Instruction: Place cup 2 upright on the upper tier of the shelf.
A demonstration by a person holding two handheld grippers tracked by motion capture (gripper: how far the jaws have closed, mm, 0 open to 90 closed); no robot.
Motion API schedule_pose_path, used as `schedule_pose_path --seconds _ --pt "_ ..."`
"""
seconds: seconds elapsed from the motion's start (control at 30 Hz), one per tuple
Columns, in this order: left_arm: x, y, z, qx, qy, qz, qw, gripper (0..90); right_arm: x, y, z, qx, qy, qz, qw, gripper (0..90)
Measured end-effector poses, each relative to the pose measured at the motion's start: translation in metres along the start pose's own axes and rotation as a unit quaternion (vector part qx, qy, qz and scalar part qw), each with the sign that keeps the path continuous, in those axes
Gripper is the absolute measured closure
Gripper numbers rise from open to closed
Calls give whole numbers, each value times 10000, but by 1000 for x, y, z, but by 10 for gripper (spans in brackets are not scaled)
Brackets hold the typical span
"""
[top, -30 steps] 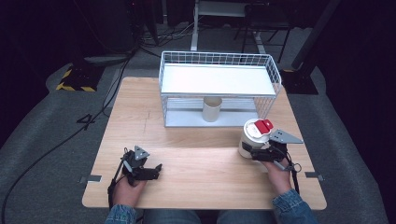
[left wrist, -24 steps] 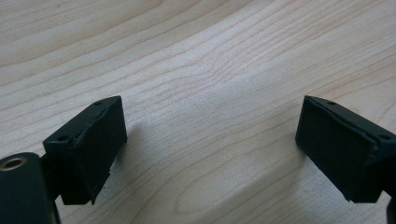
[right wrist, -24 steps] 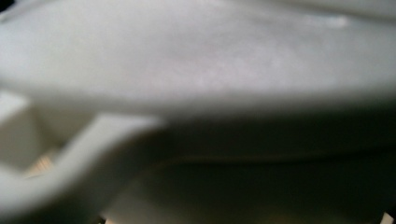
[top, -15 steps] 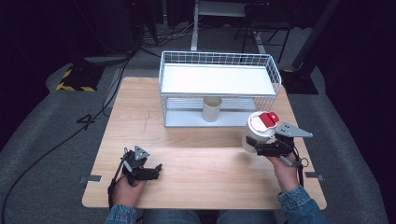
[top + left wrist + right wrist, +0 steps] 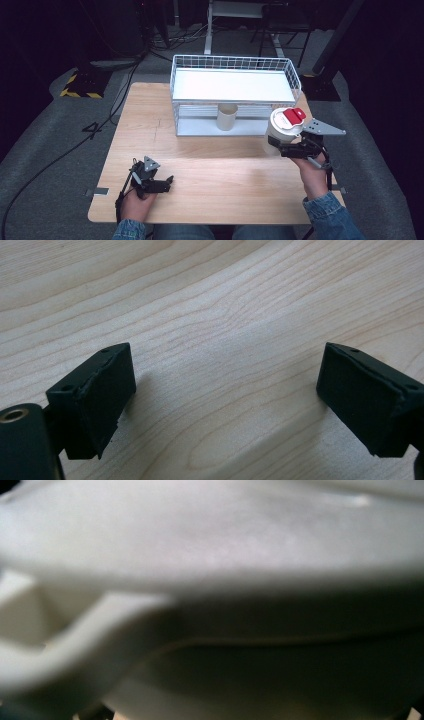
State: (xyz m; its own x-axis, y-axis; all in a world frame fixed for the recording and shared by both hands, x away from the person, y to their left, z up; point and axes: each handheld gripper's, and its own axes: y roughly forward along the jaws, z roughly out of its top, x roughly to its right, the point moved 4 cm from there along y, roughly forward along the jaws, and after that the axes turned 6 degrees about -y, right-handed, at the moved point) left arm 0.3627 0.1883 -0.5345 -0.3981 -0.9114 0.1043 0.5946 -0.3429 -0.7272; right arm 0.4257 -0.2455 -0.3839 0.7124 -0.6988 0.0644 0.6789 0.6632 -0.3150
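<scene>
The right tongs [image 5: 286,146], right of centre in the high view, clamp a white lidded container [image 5: 281,131] off the surface; rigid, smooth, likely slippery, best gripped mid-body. The left tongs [image 5: 225,400] gape empty.

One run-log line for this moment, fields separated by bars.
right gripper: shut on white container, red lid tab, lifted off table | left gripper: open, empty, resting on table | rack: cup beneath shelf

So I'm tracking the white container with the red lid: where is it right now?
In the high view the white container is at the table's right side, held off the wood in the right gripper, just in front of the wire basket's right end.
</scene>
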Motion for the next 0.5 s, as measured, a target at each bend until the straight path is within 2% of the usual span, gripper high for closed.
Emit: schedule_pose_path --seconds 0.2,0.5 --pt "0 0 0 -14 22 1 10000 95 2 -2 18 -51 -51 5 10000 117" --pt "0 0 1 -13 16 -13 10000 95 7 -4 48 17 -77 19 10000 118"
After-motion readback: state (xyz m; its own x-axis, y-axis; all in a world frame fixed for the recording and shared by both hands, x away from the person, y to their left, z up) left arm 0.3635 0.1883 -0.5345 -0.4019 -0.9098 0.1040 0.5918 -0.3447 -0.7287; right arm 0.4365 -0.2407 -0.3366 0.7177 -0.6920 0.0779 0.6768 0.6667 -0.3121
